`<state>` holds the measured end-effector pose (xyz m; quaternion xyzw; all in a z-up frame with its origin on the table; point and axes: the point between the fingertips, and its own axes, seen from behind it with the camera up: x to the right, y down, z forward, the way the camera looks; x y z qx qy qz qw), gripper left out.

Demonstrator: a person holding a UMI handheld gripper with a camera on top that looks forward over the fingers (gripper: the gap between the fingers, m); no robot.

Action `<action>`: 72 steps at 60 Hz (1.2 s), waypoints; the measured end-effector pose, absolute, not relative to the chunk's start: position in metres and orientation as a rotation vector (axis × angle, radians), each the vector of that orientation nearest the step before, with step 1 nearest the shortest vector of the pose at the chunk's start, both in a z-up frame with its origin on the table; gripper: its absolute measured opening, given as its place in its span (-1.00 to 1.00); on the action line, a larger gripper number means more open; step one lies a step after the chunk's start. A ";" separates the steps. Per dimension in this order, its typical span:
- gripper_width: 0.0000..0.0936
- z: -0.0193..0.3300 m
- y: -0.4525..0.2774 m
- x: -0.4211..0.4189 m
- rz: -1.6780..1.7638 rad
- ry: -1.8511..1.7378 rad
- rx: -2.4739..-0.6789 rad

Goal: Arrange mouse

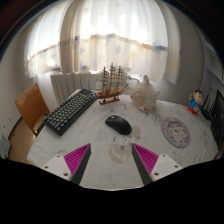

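Gripper view: your hand-held gripper (112,160) hangs above the white table (95,135) with its two fingers set wide apart and nothing between them. The pink pads (77,156) face each other across bare tabletop.

The mouse (119,124) lies on the table just ahead of the fingers, roughly midway between them, clear of its neighbours. A keyboard (70,110) sits to its left at an angle. A model ship (112,84) and a pale shell-like ornament (146,96) stand further back, well apart from the mouse. A small round patterned dish (176,131) lies to the right.

Judgement on handling: the mouse looks light, rigid and smooth-shelled, so expect it to slip if you pinch the domed top. Take hold across its two long sides, low down near the waist, where the flanks run closest to parallel. Whether a cable trails from it cannot be told. It should slide easily on the cloth if nudged.
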<state>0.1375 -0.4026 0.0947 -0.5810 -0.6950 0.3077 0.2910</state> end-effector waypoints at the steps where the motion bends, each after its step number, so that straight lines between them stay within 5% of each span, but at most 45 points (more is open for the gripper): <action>1: 0.83 0.092 -0.400 0.134 0.822 -1.845 -1.548; 30: 0.83 0.003 -0.375 -0.005 0.883 -1.797 -1.525; 54: 0.84 -0.011 -0.359 -0.091 0.873 -1.749 -1.636; 56: 0.74 -0.011 -0.358 -0.094 0.871 -1.743 -1.641; 61: 0.10 -0.011 -0.357 -0.099 0.873 -1.746 -1.629; 72: -0.04 -0.008 -0.356 -0.101 0.842 -1.774 -1.585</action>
